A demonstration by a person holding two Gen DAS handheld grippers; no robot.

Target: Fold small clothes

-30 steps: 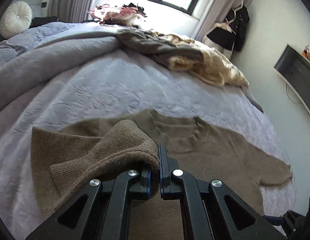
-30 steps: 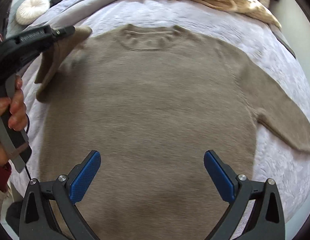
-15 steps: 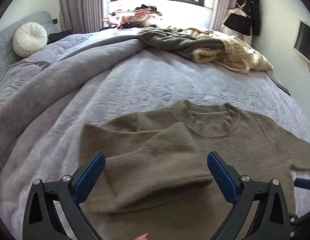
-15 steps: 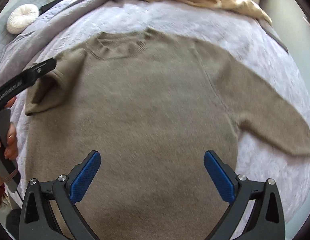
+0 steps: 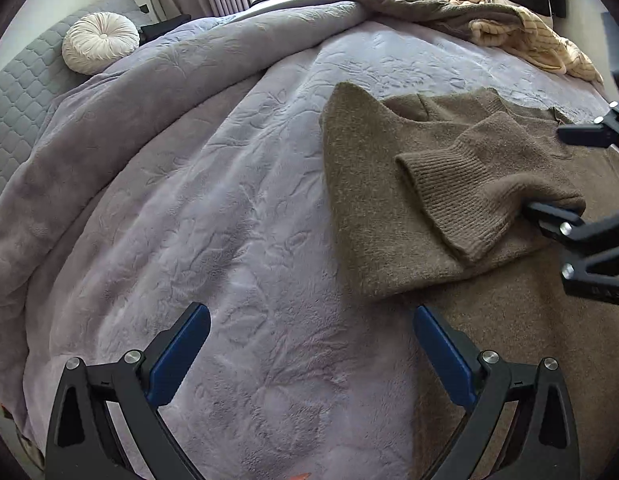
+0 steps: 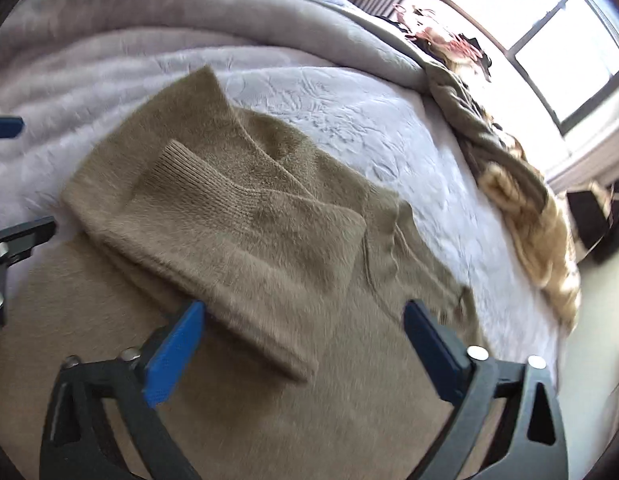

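We have the fuzzy olive-brown knitted sweater (image 6: 309, 400) lying flat on the pale lilac quilted bed (image 5: 229, 240), its ribbed-cuff sleeve (image 5: 461, 192) folded across the chest. Our left tongs (image 5: 311, 354) stand wide apart over bare quilt, just left of the sweater. Our right tongs (image 6: 303, 354) are closing over the folded sleeve, pads not yet pressing it.

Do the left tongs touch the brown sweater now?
Apart. The left wrist view shows the left tongs open over the bare blanket, with the sweater beside them.
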